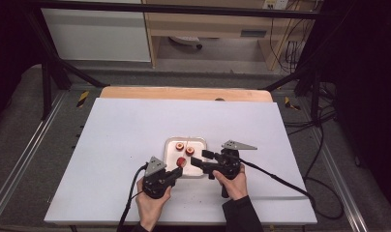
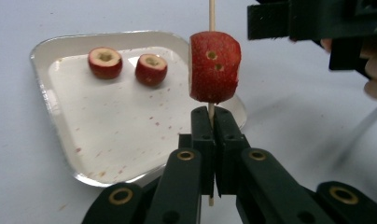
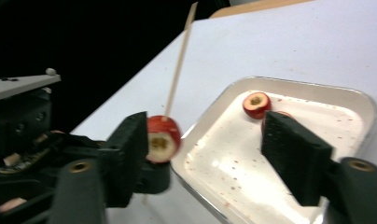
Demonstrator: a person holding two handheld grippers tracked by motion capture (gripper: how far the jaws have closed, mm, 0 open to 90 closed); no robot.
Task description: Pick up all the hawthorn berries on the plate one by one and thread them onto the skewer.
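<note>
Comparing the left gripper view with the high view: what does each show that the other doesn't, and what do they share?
Left gripper view alone: the left gripper has its jaws shut on a thin wooden skewer, the skewered fruit has two small holes in its skin, and red specks dot the tray.

High view alone: both of the person's hands, the cables trailing off the table, and the floor and furniture beyond.

Shared: the tray with two loose cored fruit pieces, the skewered fruit, and the right gripper close beside it.
</note>
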